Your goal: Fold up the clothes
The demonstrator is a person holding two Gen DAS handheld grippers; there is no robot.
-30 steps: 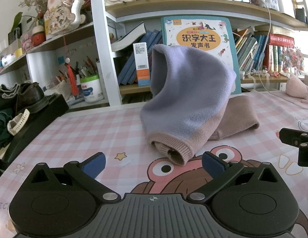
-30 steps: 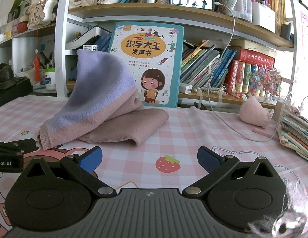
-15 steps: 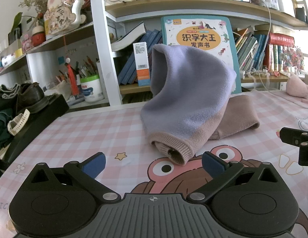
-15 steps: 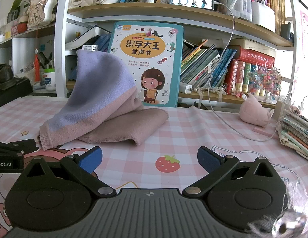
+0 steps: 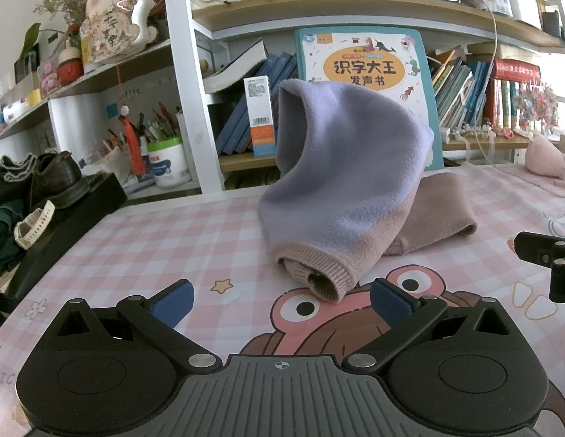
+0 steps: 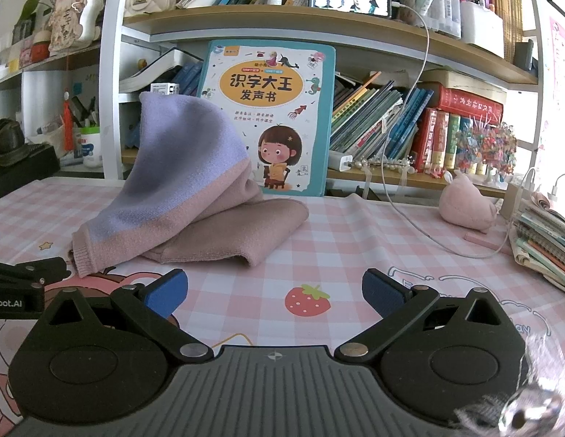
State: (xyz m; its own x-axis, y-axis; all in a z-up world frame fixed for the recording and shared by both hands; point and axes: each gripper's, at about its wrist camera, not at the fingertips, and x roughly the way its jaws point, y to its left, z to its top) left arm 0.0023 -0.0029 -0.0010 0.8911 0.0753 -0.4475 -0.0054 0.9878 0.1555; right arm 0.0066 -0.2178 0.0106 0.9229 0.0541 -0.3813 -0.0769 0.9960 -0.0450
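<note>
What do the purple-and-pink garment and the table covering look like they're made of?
The garment looks like a soft knit, probably wool or acrylic: matte and fuzzy, with a ribbed pink cuff, and stiff enough to hold a peak. The table covering looks like printed fabric or thin vinyl: a smooth pink check with cartoon prints and a raised wrinkle at the back edge. I cannot tell which.

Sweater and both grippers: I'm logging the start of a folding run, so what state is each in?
sweater: unfolded, heaped, cuff end on the table, top propped against the book.
left gripper: open, empty, short of the cuff.
right gripper: open, empty, over bare tablecloth.
</note>
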